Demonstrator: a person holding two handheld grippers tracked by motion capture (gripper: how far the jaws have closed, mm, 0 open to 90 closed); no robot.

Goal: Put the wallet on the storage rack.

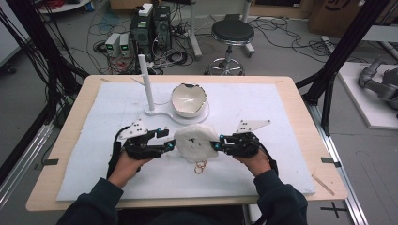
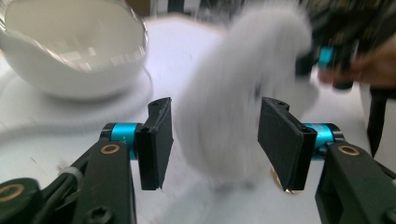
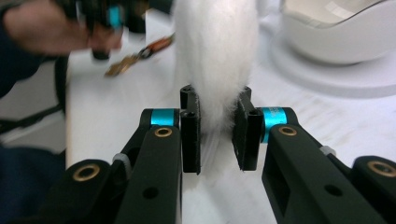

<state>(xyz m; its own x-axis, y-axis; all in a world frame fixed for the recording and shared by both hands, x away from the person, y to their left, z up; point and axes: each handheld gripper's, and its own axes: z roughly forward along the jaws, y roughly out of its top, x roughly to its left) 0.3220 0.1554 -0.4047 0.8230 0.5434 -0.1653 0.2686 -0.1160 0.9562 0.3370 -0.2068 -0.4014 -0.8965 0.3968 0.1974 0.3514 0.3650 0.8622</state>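
A: What sits nearest the table's near edge?

B: The person's two hands. The right gripper [image 3: 217,135] has its jaws pinched on the edge of a white fluffy pouch [image 1: 196,142], the fur squeezed between the pads. The left gripper [image 2: 215,140] has its jaws spread wide, one on either side of the pouch's other edge, not pressing it.

A: Where is the pouch on the table?

B: On the white mat [image 1: 281,108], about midway between the left and right edges, nearer the near edge than the far one. A small gold key ring [image 1: 200,167] lies on the mat at its near side, touching or just under it.

A: And beyond it?

B: A white bowl with a chipped-looking rim [image 1: 188,100] rests on a flat white stand [image 1: 162,114], with an upright white post [image 1: 146,84] at the stand's left. Both stand towards the far edge.
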